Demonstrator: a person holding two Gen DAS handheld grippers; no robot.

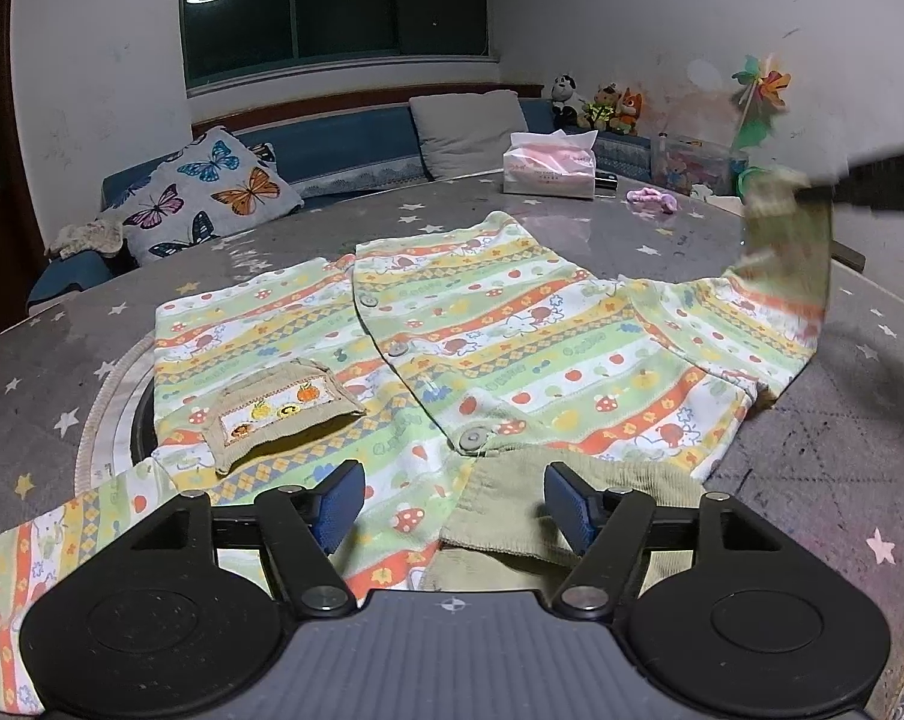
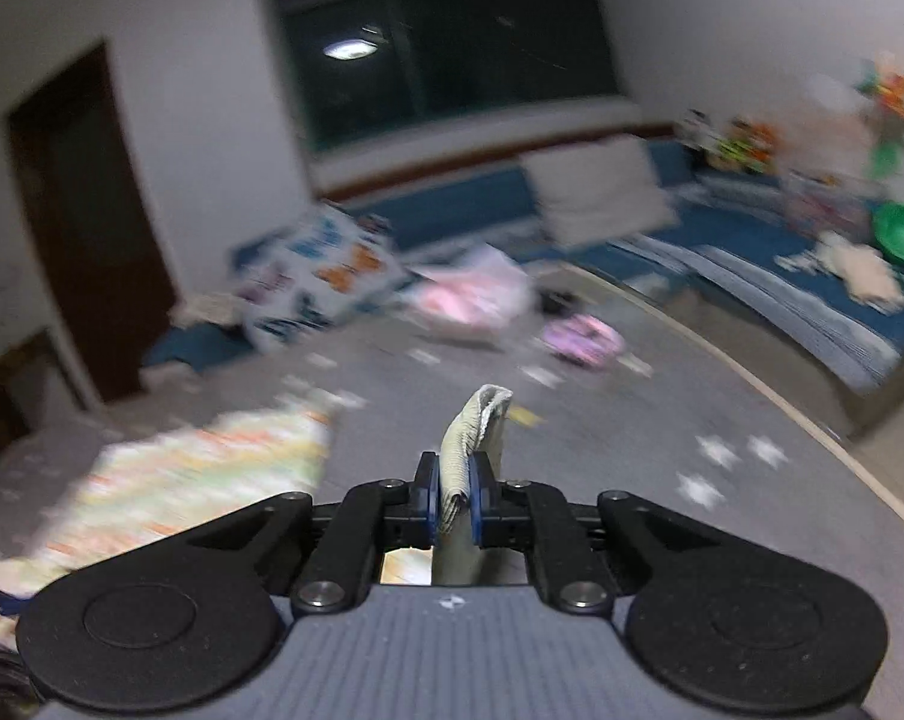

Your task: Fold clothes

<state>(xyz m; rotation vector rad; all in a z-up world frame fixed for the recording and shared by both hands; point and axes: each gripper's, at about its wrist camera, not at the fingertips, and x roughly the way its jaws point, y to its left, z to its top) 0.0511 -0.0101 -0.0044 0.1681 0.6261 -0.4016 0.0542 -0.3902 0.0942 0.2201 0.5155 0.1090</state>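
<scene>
Left wrist view: patterned cardigan (image 1: 452, 360) laid flat, buttoned, on star-print surface (image 1: 62, 324). Sleeve cuff (image 2: 476, 444) pinched shut in right gripper (image 2: 452, 507), lifted off surface beside cardigan body. Left gripper (image 1: 455, 504) held open above cardigan's collar end. Step judged: sleeve fold in hand. Next called for: cuff carried across cardigan front, released.

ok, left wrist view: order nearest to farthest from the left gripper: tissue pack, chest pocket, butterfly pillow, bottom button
1. Bottom button, just ahead of the left gripper, between its open fingers.
2. Chest pocket, ahead on the left.
3. Butterfly pillow, far left, on the sofa beyond the table edge.
4. Tissue pack, at the table's far side, right of centre.
</scene>
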